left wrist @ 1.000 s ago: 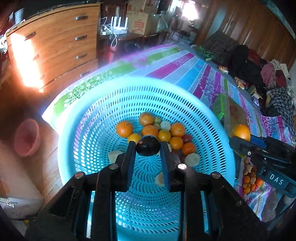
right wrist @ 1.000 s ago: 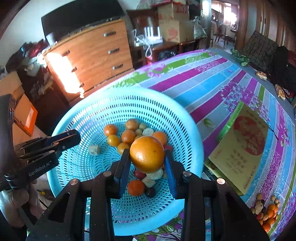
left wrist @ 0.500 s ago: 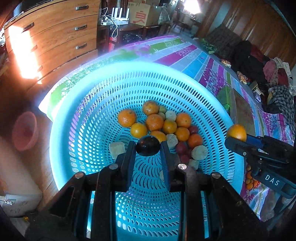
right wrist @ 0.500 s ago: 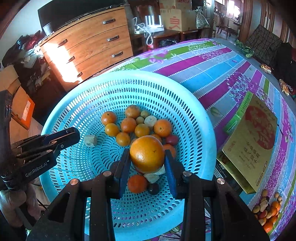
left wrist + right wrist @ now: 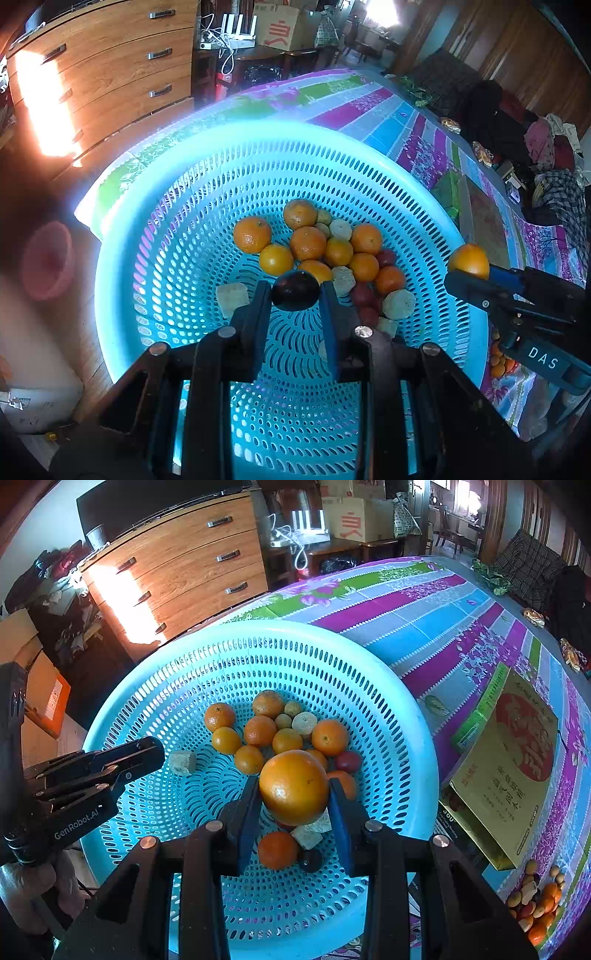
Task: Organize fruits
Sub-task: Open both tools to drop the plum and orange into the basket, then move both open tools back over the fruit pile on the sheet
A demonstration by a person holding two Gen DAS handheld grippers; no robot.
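Left gripper (image 5: 295, 295) clamps small dark round plum (image 5: 295, 290) over perforated turquoise plastic basket (image 5: 184, 206) w/ fruit pile (image 5: 317, 251) inside; right gripper (image 5: 294, 794) pinches big round orange (image 5: 294, 787) above same basket.

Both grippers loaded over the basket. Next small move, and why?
Probably open the right gripper and drop the orange into the blue basket. It is clamped above the fruit pile, inside the rim. The left gripper, shut on a dark fruit, can follow.
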